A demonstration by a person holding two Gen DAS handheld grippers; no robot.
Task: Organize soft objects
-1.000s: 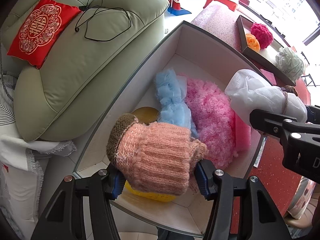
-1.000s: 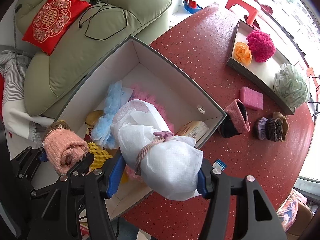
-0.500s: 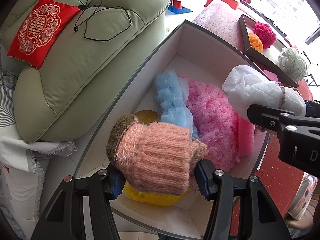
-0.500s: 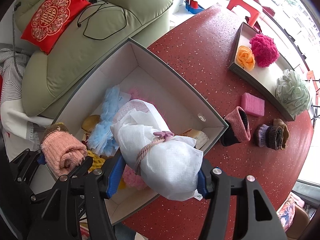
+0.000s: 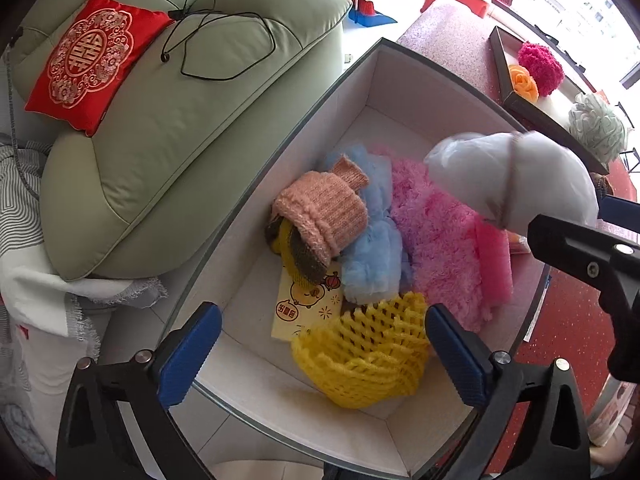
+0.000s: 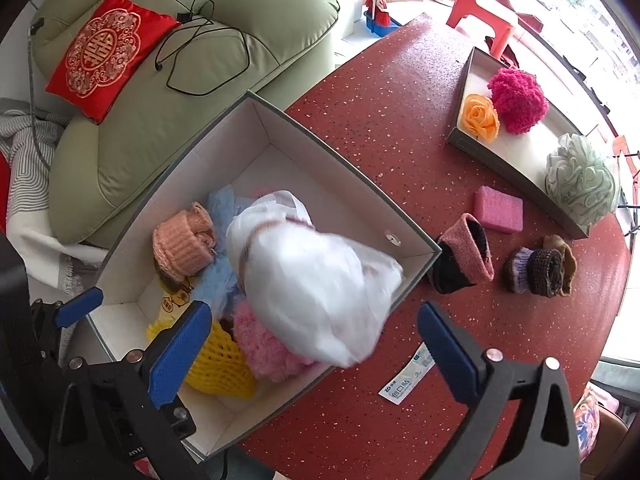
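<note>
Both sets of jaws were opening wide, nothing pressed between their pads. Below the left gripper the pink knit hat lay in the box, against its sofa-side wall. The white wrapped bundle was blurred below the right gripper, above the box's surface-side rim. The box's far end was bare.

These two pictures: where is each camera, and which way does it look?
Left wrist view: on the left tool, looking down into the box; its blue fingers show.
Right wrist view: on the right tool, looking down at the white bundle and red table.
Shared: box, peach knit roll, yellow net.
</note>
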